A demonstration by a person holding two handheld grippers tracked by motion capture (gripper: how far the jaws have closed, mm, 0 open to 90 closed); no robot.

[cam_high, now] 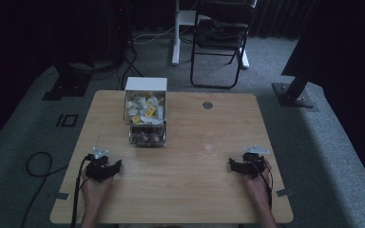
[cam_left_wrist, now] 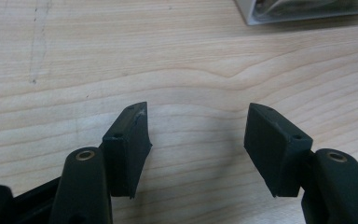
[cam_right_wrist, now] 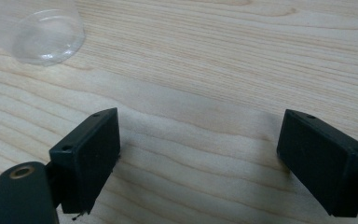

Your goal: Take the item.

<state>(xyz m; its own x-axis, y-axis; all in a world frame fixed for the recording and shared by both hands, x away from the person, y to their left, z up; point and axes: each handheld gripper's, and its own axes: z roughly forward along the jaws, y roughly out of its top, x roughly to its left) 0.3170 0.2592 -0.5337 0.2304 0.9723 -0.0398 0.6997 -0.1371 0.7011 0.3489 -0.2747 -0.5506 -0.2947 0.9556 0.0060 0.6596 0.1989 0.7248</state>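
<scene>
clear plastic cup (cam_right_wrist: 49, 35), round, see-through, on wooden table (cam_right_wrist: 223, 70)

The tabletop (cam_high: 195, 180) is pale wood-grain, smooth and matt, with faint scuffs. Both the left tongs (cam_left_wrist: 196, 135) and the right tongs (cam_right_wrist: 200, 154) are matt black plastic with brass-coloured metal rivets, their pads slightly worn at the edges. A clear glossy plastic cup (cam_right_wrist: 49, 35) lies on its side. The box (cam_high: 145, 111) has white walls and a transparent plastic front; paper sachets (cam_high: 145, 108) fill it.
</scene>
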